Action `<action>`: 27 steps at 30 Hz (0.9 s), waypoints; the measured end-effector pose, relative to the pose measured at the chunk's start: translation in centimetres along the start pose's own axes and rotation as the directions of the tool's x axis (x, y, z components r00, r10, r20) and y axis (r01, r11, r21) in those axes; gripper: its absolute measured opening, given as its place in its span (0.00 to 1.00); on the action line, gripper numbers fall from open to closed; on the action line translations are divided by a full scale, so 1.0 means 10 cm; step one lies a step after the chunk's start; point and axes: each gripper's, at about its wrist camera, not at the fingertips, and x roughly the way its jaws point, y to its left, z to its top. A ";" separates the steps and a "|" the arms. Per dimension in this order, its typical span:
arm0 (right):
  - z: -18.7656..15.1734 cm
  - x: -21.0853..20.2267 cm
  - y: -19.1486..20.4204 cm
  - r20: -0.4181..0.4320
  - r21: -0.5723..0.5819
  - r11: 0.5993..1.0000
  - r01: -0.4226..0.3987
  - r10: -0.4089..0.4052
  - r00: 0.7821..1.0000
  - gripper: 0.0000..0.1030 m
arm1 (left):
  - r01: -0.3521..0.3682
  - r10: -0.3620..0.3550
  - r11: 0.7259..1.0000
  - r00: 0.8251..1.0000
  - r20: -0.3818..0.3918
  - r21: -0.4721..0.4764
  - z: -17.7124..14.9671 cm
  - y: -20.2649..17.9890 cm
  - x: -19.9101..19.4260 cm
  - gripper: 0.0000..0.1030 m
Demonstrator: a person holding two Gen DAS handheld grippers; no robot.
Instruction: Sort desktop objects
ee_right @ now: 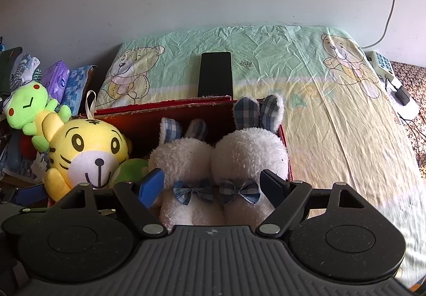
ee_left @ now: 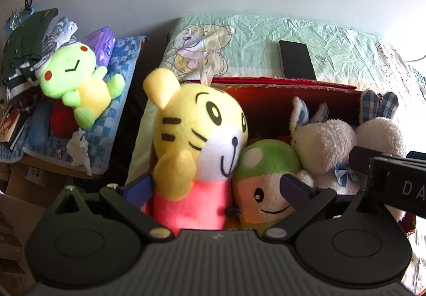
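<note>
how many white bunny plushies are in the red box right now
2: both side by side at the red box's right end, the left bunny beside the right bunny. Others may be hidden.

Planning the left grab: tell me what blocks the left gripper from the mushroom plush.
The yellow tiger plush leans against the mushroom plush and fills most of the open left gripper gap; nothing else intervenes.

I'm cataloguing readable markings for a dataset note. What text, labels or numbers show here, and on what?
"DA": white letters on the right gripper body, cut off at the frame edge.
Small dark mark on the bear-print sheet: too small to read.
Purple packet print: blurred.
White keypad device: key labels too small.
Booklet at far left: unreadable.
</note>
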 end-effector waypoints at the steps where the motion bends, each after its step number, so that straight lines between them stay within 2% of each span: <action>1: 0.00 0.00 0.01 0.002 -0.002 1.000 -0.001 0.001 1.000 0.79 | -0.004 0.004 1.000 1.000 0.001 -0.004 0.00 0.01 -0.01 0.98; 22: -0.18 0.03 -0.03 -0.016 -0.013 1.000 -0.006 0.005 1.000 0.78 | -0.076 0.077 0.997 0.997 0.015 -0.033 -0.16 0.11 -0.05 0.97; 27: -0.22 -0.01 -0.07 0.002 0.009 1.000 -0.008 0.008 1.000 0.76 | -0.053 0.054 0.998 0.998 0.023 -0.025 -0.18 0.07 -0.09 0.97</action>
